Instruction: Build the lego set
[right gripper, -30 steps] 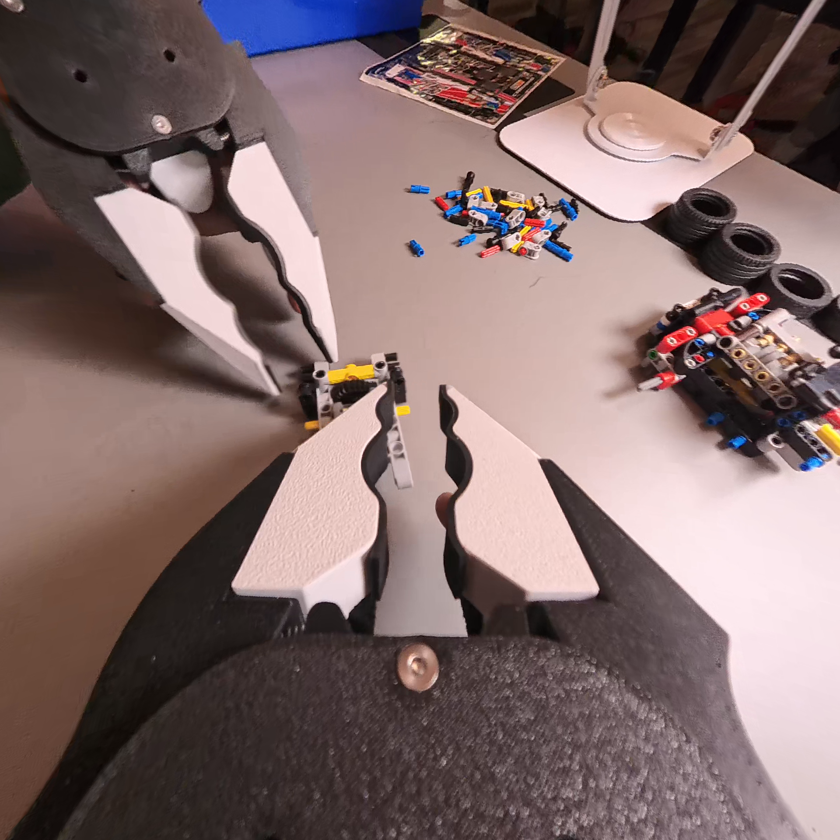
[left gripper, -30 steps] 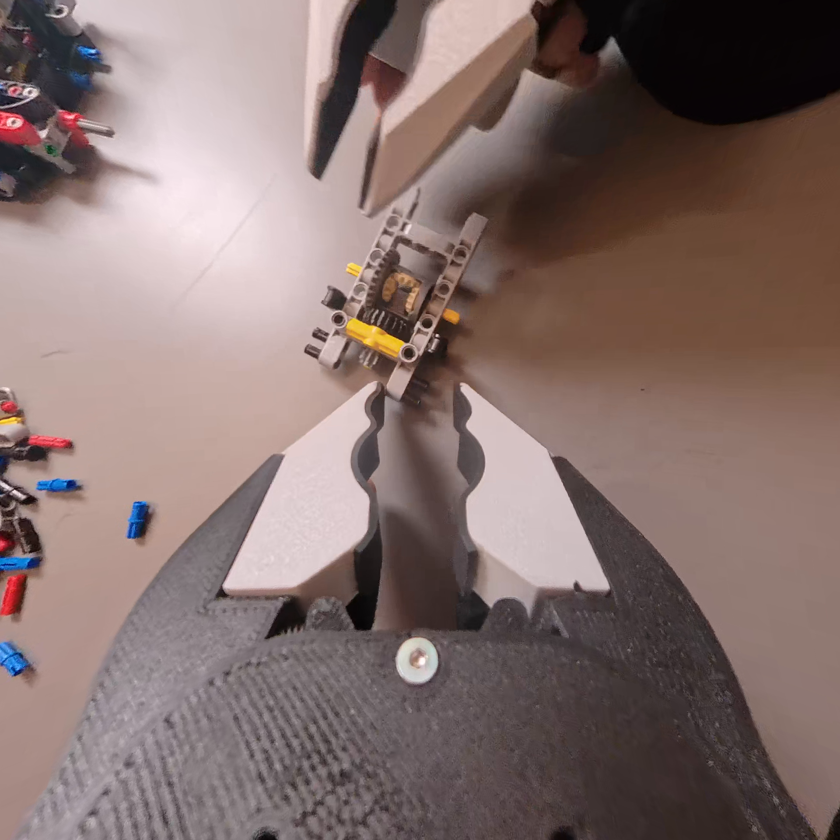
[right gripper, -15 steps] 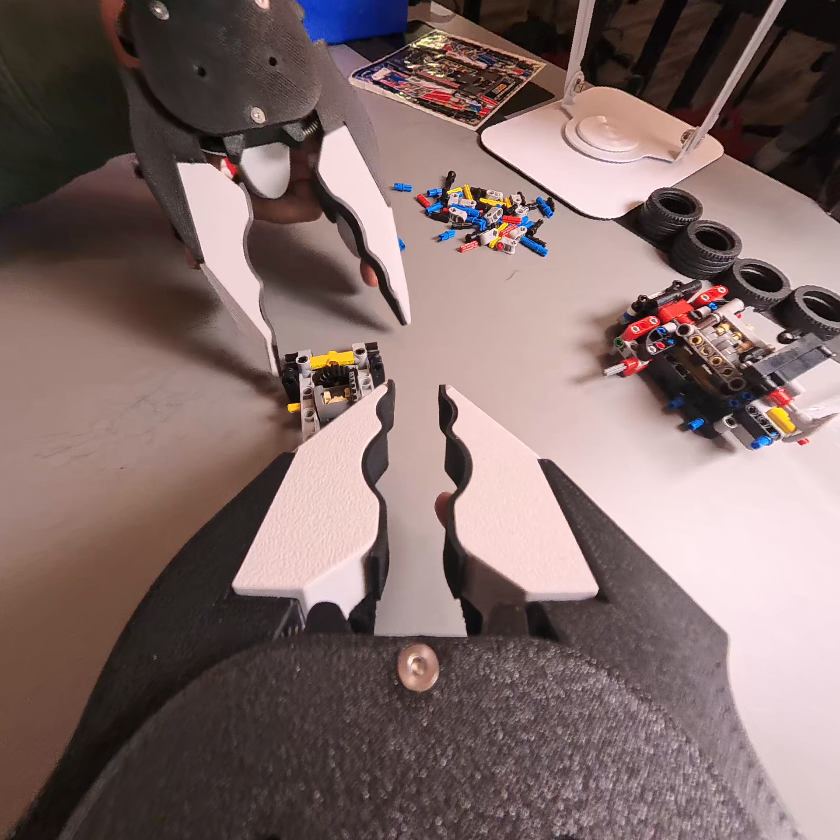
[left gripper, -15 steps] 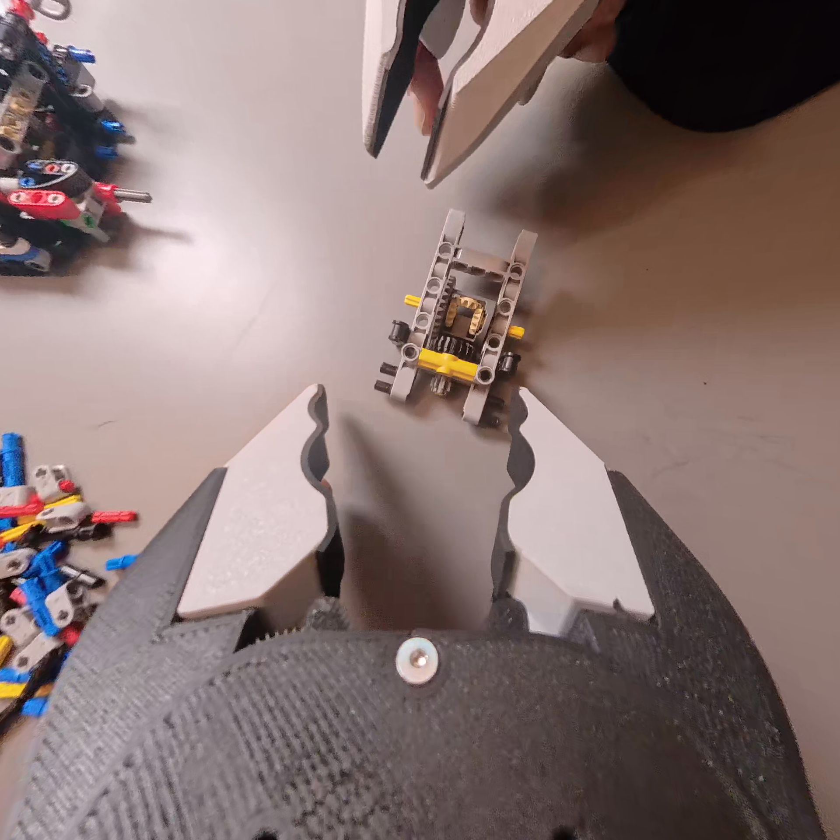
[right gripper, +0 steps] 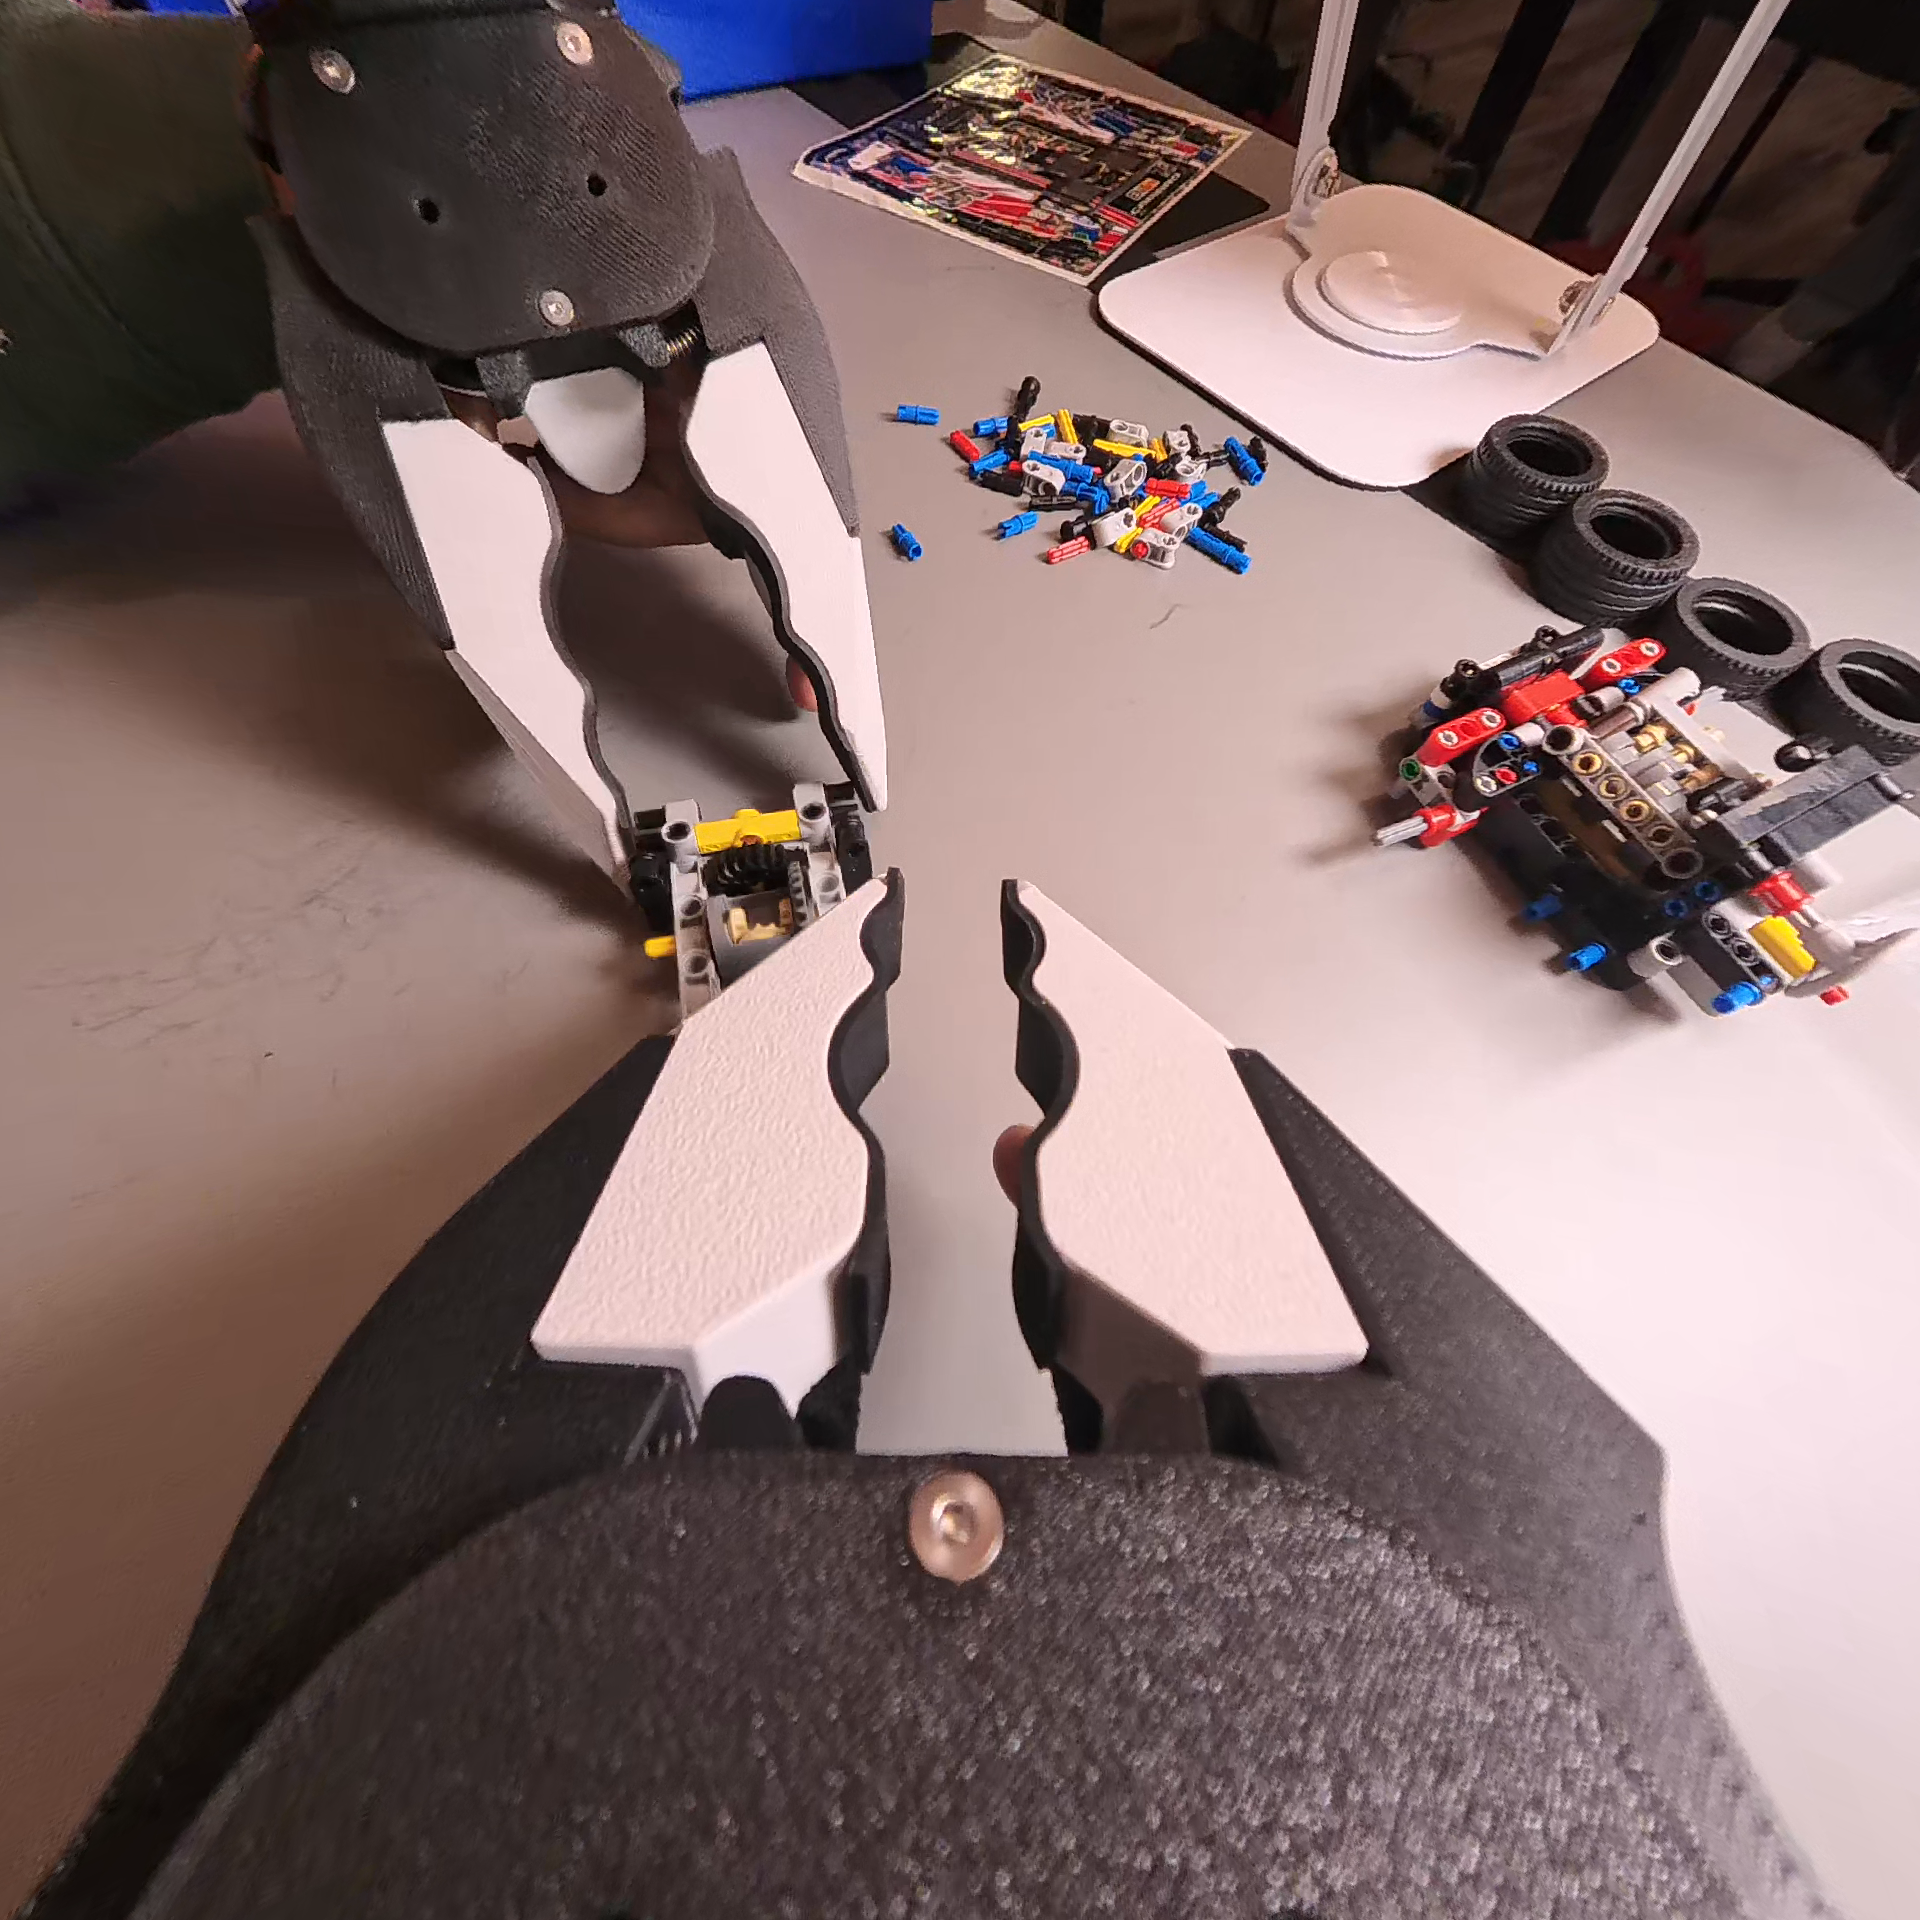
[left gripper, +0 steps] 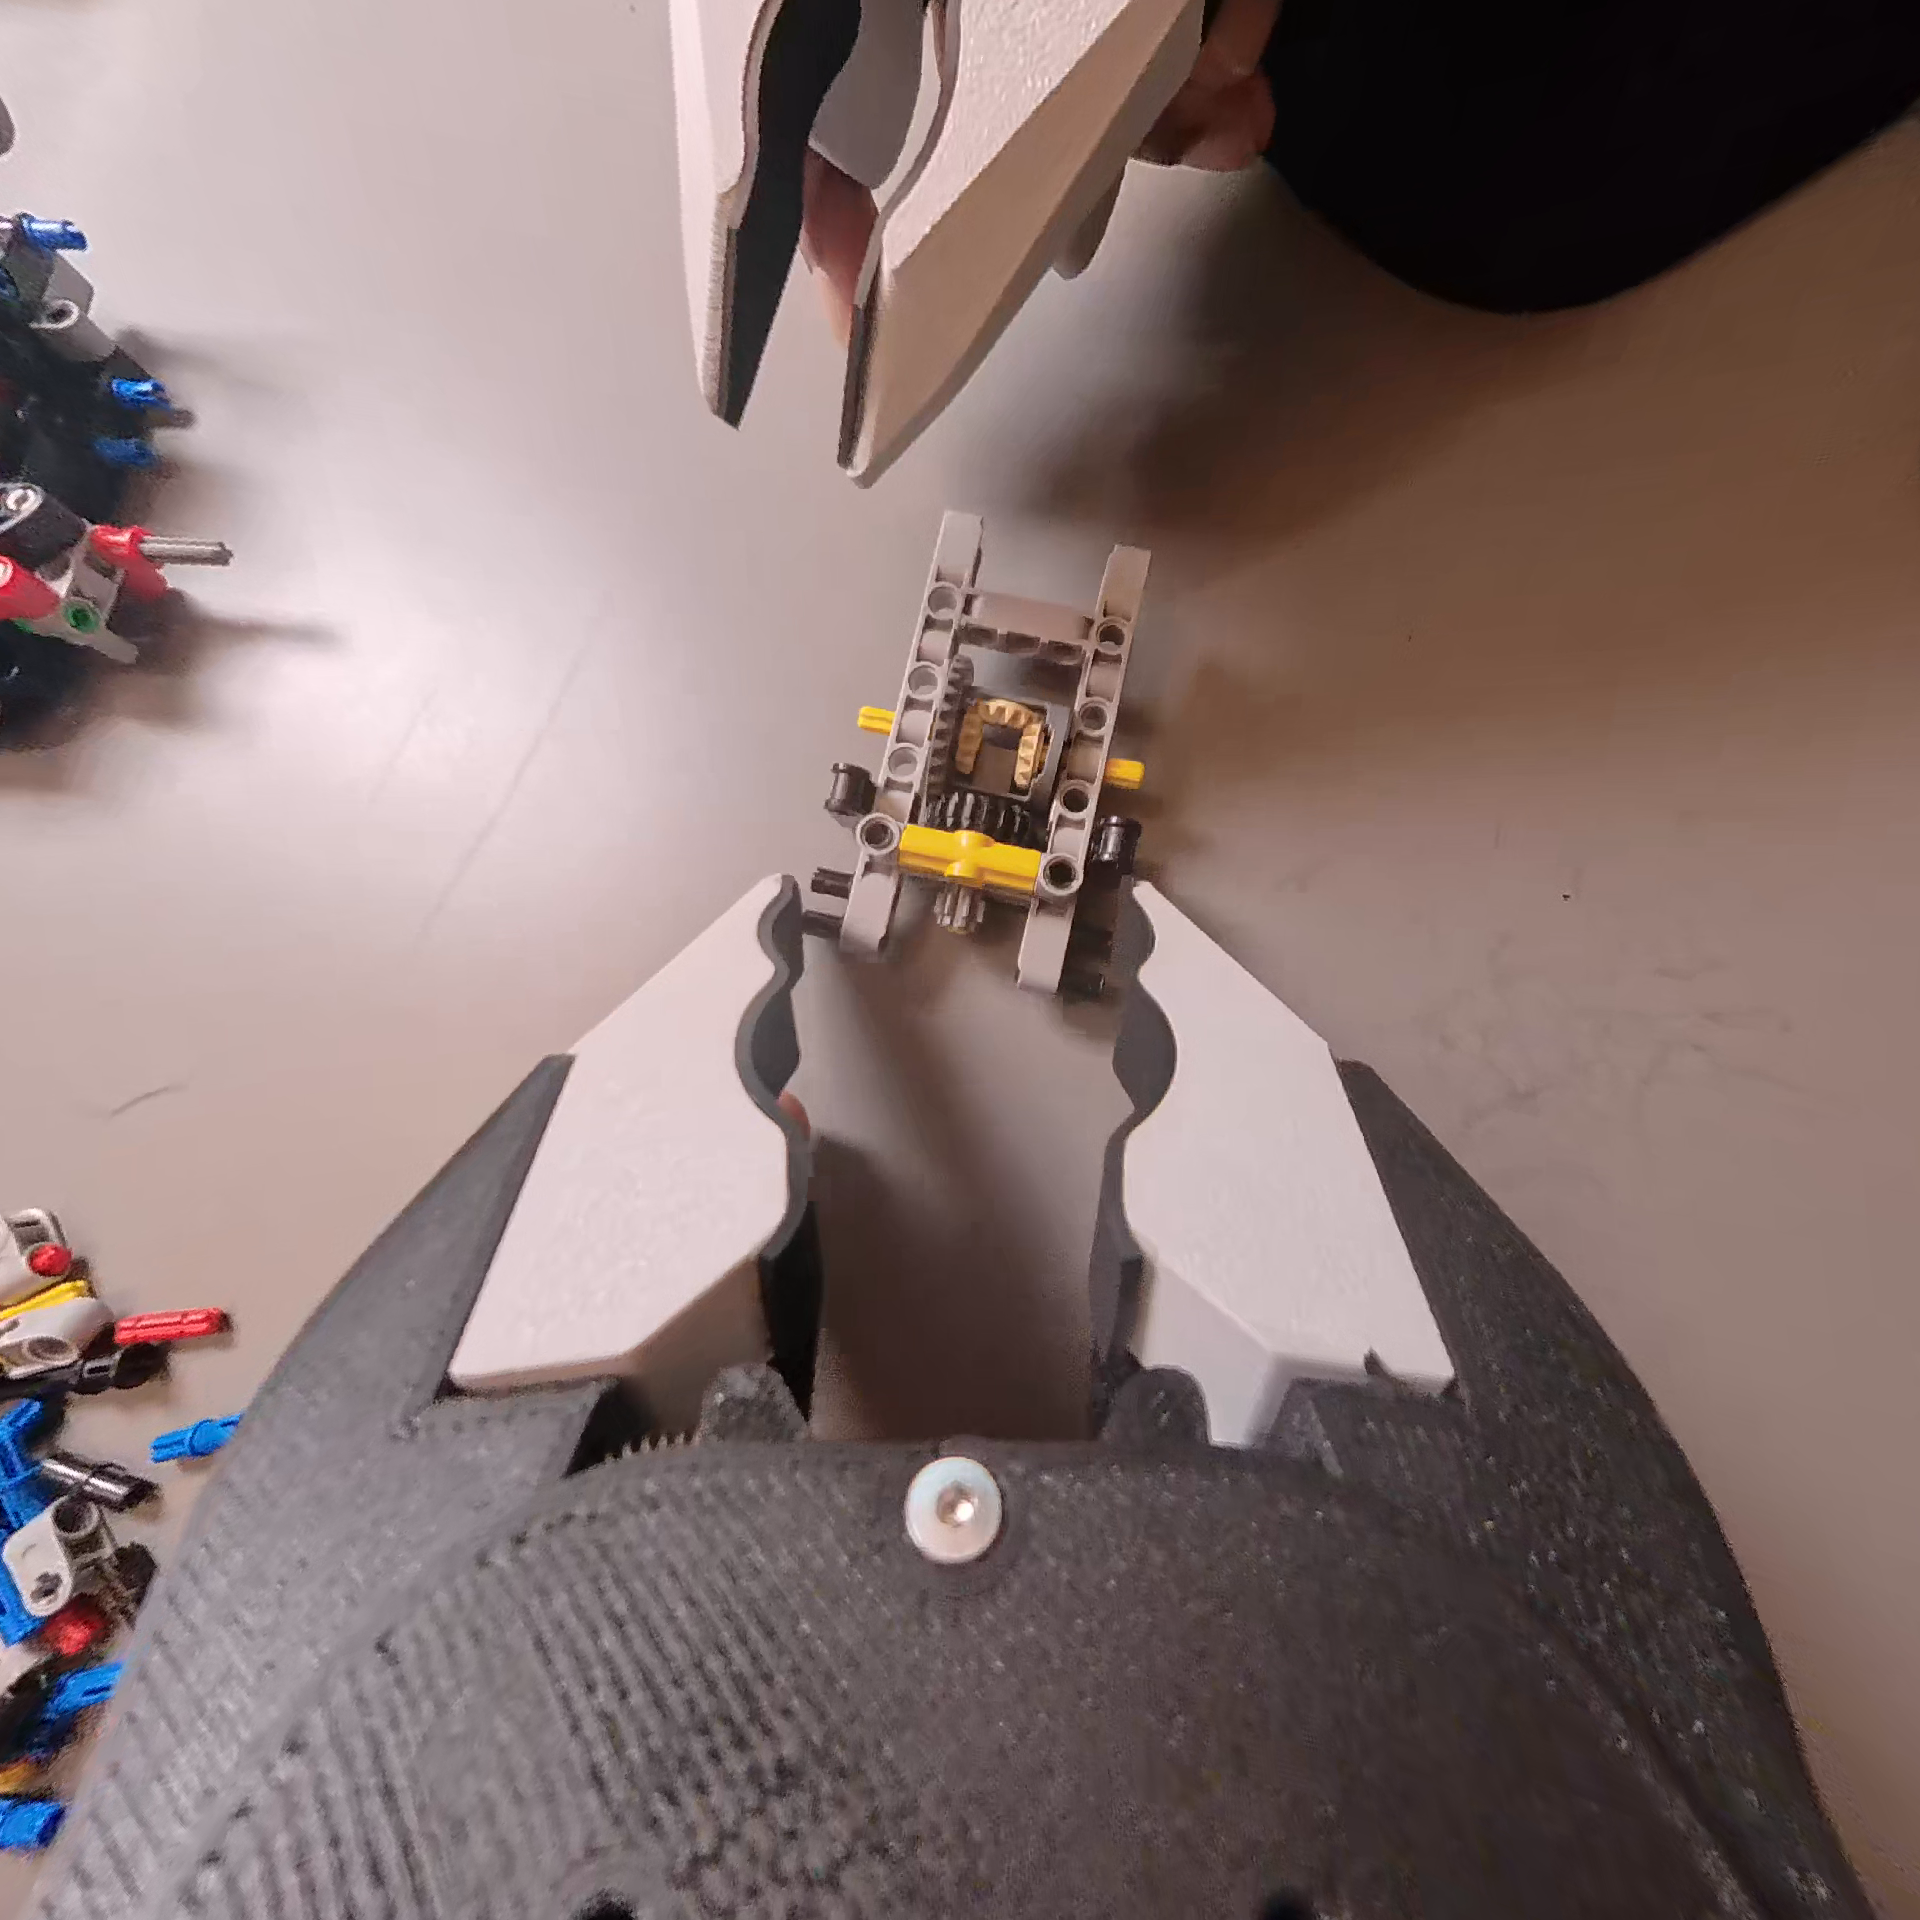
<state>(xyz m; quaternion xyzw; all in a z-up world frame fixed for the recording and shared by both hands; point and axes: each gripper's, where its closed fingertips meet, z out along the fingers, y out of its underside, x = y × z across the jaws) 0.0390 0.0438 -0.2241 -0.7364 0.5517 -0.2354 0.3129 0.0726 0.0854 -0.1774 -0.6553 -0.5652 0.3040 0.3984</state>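
Left wrist view: left hand-held gripper (left gripper: pixel 961 914) straddles gear frame (left gripper: pixel 992 769), unclamped

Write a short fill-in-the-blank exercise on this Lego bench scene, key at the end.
1. The left gripper has its jaws open around the near end of the small grey ____ frame.
2. The crosswise beam on that frame is coloured ____.
3. Beside the half-built car chassis lie ____ black tyres.
4. The right gripper holds ____.

Missing words: gear; yellow; four; nothing

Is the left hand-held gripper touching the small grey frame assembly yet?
Cannot tell. In the left wrist view its fingertips flank the grey frame assembly; left hand-held gripper stands open, but no clear contact or gap shows.
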